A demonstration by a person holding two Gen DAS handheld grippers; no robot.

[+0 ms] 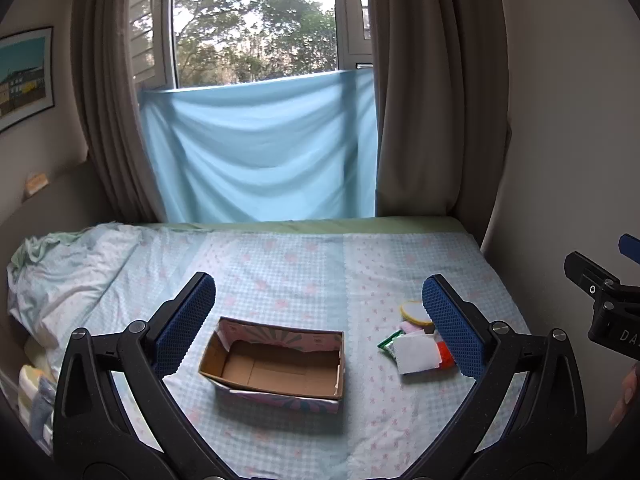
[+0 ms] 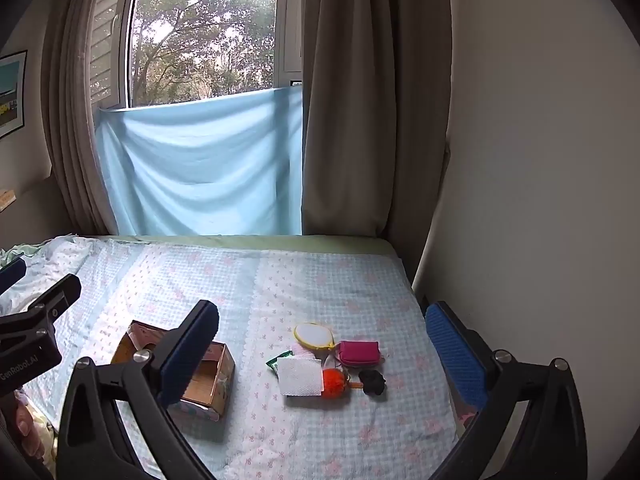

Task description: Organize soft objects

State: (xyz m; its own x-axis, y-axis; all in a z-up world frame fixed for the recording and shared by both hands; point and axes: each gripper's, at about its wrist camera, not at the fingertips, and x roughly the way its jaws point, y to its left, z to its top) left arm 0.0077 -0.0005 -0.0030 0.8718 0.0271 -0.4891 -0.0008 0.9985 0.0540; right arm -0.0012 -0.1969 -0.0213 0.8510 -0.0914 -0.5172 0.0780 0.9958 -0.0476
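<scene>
A: Soft items all loose on the bed (image 2: 340, 280), piled right of the cardboard box (image 1: 276, 360): white pad (image 2: 300, 376), orange pom-pom (image 2: 334, 380), pink pouch (image 2: 358, 353), black piece (image 2: 372, 382), yellow-rimmed round pad (image 2: 313, 335).

B: Box empty, so we've sorted nothing yet?

A: Looks so. Everything's left. Left tool (image 1: 318, 312) and right tool (image 2: 320, 344) both spread wide, holding nothing, above the bed.
</scene>
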